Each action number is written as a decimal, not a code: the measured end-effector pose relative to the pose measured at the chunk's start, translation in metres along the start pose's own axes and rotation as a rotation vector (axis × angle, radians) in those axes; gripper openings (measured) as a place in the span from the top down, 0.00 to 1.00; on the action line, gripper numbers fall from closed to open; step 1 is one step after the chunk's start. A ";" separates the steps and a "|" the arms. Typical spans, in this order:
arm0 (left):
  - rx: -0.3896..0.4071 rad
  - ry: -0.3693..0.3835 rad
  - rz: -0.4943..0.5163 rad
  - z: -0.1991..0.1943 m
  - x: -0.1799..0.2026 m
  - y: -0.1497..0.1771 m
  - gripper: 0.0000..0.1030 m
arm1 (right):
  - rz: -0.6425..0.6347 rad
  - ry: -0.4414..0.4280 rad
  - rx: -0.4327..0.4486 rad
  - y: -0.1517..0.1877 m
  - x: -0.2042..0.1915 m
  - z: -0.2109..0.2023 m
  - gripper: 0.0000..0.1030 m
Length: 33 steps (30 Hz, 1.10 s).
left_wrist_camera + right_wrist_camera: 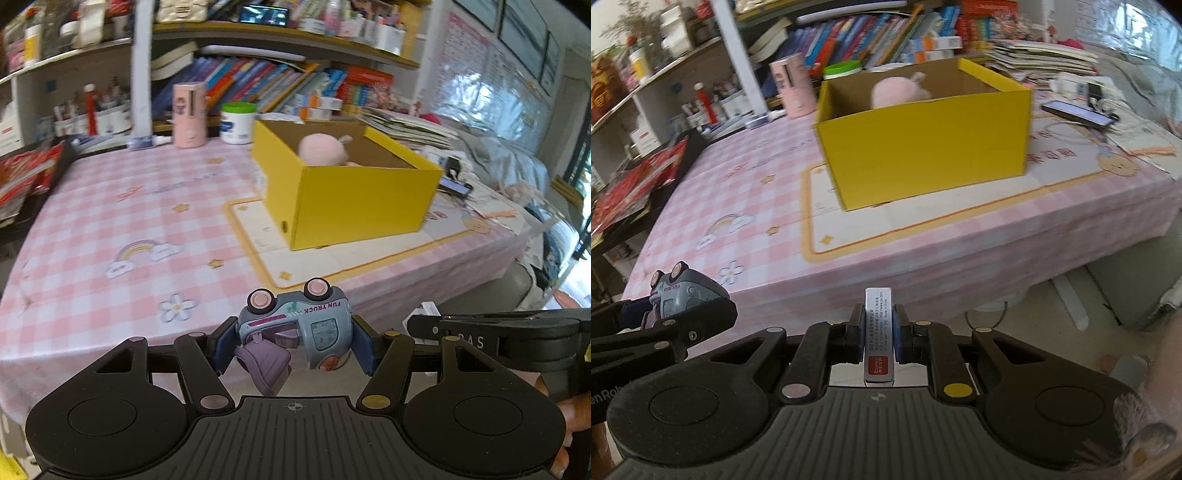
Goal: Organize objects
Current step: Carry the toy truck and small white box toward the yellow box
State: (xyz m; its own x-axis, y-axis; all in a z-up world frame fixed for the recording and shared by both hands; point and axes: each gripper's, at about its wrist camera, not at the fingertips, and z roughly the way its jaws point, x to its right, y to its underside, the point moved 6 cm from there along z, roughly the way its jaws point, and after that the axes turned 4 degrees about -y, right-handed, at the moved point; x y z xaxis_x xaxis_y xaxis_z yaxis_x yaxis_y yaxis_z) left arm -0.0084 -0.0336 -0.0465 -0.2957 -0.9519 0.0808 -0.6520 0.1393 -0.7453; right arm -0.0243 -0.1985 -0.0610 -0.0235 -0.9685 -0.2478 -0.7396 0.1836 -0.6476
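Low in the left wrist frame, the left gripper (293, 341) has its fingers clamped on a blue toy truck (303, 326), which lies tipped on its side, pink wheels pointing up, a purple flap hanging beneath it. Over to the right wrist view: bottom centre, the right gripper (878, 334) is squeezed tight around a slim white stick-shaped item (878, 332) with a red label, standing upright between the fingers. That same toy truck peeks in at the lower left of this frame. Both grippers hover off the near edge of the desk (110, 221), which wears a pink checked cloth. Up in the centre right of the left view sits the open yellow box (351, 199) on a cream mat, with a pink plush toy (323, 149) inside it.
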 end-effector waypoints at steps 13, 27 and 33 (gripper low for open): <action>-0.001 0.024 0.008 0.028 0.024 -0.024 0.40 | 0.012 0.025 0.000 -0.026 0.032 0.008 0.87; 0.030 0.015 0.002 0.051 0.046 -0.053 0.40 | -0.014 0.018 -0.017 -0.056 0.057 0.026 0.87; 0.062 0.022 -0.027 0.061 0.052 -0.073 0.40 | -0.030 0.006 -0.004 -0.078 0.068 0.033 0.87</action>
State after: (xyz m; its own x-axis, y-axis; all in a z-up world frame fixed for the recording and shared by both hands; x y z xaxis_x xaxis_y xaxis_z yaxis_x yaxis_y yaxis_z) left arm 0.0662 -0.1100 -0.0283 -0.2947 -0.9486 0.1156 -0.6153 0.0958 -0.7825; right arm 0.0542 -0.2733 -0.0511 -0.0056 -0.9745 -0.2242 -0.7429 0.1541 -0.6514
